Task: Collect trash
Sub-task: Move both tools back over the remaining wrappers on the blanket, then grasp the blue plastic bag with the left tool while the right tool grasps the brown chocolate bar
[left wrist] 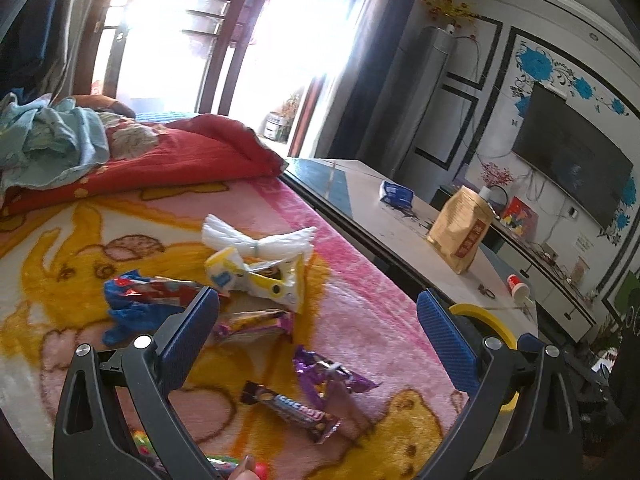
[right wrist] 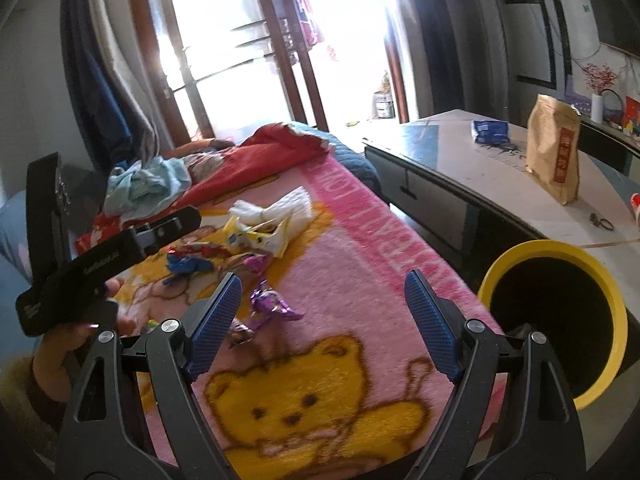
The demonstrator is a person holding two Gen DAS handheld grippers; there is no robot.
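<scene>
My left tongs (left wrist: 318, 332) hang released, blue pads wide apart with nothing pinched, over a pink blanket (left wrist: 360, 300) printed with yellow bears; my right tongs (right wrist: 322, 320) are likewise spread and empty above the same blanket. Closest under the left pair lies a dark chocolate bar wrapper (left wrist: 290, 410), and just beyond it a crumpled purple wrapper (left wrist: 328, 372), which also shows just ahead of my right pair's left pad. A little farther sit a purple-and-yellow wrapper (left wrist: 252, 326), a blue-and-red wrapper (left wrist: 140, 296) to its left, then a yellow-and-white packet (left wrist: 256, 280) touching a bundle of white plastic (left wrist: 256, 238) tied in the middle. To the right, beside the bed's edge, stands a yellow-rimmed bin (right wrist: 552, 320), dark inside. In the right view a hand (right wrist: 72, 344) grips the handle of the left tongs. Past the trash, a red quilt (left wrist: 180, 156) and pale blue cloth (left wrist: 52, 140) are heaped. Off to the right, the low surface (left wrist: 400, 216) carries a tan paper bag (left wrist: 460, 228) standing upright and a blue packet (left wrist: 396, 192) well behind it.
</scene>
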